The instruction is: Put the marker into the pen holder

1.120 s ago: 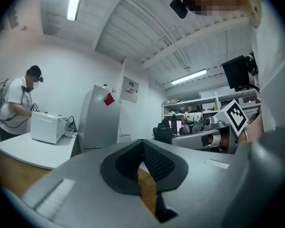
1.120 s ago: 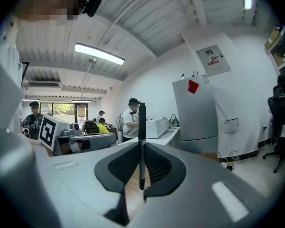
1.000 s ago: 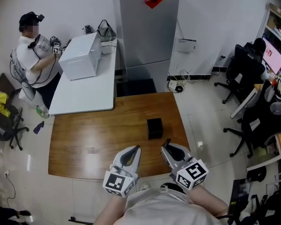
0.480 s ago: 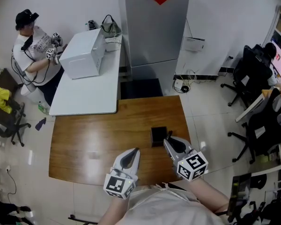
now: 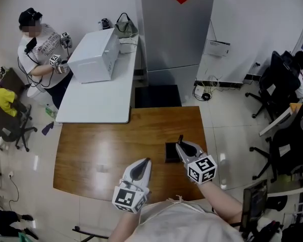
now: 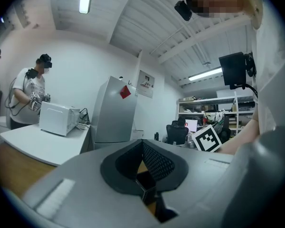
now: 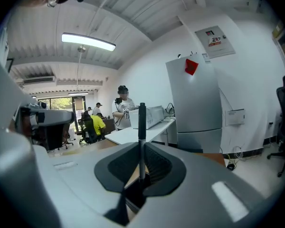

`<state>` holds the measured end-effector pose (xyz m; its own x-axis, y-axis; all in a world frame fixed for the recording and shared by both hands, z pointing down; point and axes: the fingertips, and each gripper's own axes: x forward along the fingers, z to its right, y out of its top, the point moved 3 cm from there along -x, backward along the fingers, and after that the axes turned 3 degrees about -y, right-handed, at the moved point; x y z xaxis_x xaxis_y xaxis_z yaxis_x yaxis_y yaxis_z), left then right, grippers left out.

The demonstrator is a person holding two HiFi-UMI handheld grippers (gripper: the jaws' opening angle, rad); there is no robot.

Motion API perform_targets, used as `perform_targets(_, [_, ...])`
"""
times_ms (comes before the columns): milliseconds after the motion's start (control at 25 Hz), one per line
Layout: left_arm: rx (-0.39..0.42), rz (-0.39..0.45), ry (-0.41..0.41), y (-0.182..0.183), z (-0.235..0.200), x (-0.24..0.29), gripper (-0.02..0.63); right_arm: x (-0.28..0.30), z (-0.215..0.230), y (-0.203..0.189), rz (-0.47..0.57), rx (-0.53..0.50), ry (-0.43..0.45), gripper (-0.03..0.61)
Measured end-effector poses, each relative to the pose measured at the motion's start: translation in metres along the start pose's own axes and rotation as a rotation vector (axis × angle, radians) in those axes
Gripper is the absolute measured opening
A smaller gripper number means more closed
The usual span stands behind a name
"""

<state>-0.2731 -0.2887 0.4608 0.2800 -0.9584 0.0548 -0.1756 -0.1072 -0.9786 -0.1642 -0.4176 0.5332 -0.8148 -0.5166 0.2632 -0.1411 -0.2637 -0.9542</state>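
Marker (image 7: 142, 122) was pinched in the right fingers (image 7: 164, 166) by the pen holder (image 5: 169, 153); a tilt could make it miss. Left fingers (image 6: 157, 161) were shut, empty.

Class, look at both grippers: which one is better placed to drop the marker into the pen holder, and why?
Right. The right gripper is shut on the marker and sits beside the black pen holder. The left gripper holds nothing and is farther from it.
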Motion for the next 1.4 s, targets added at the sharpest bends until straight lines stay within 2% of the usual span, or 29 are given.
perform_targets(320, [0.001, -0.018, 0.013, -0.012, -0.013, 0.008, 0.015, 0.018, 0.008, -0.044, -0.129, 0.005, 0.027, 0.037])
perform_targets(520, [-0.009, -0.045, 0.026, -0.019, -0.023, 0.013, 0.015, 0.021, 0.014, -0.057, -0.155, 0.026, 0.005, 0.038])
perform_targets(680, [-0.014, -0.050, 0.020, -0.022, -0.023, 0.015, 0.015, 0.019, 0.017, -0.057, -0.153, 0.038, -0.018, 0.132])
perform_targets(960, [-0.015, -0.048, 0.000, -0.025, -0.020, 0.017, 0.015, 0.014, 0.015, -0.051, -0.145, 0.018, -0.030, 0.137])
perform_targets(1080, [-0.018, -0.048, -0.009, -0.026, -0.016, 0.016, 0.015, 0.009, 0.010, -0.038, -0.116, 0.005, -0.035, 0.127])
perform_targets(1200, [-0.023, -0.036, -0.020, -0.020, -0.012, 0.016, 0.015, -0.003, 0.002, -0.009, -0.039, -0.018, -0.030, 0.053])
perform_targets(1240, [-0.021, -0.032, -0.027, -0.017, -0.010, 0.017, 0.015, -0.009, -0.001, 0.004, -0.003, -0.035, -0.028, 0.032])
perform_targets(1400, [-0.006, -0.024, -0.057, -0.010, -0.006, 0.016, 0.015, -0.033, -0.019, 0.049, 0.133, -0.148, -0.032, 0.014])
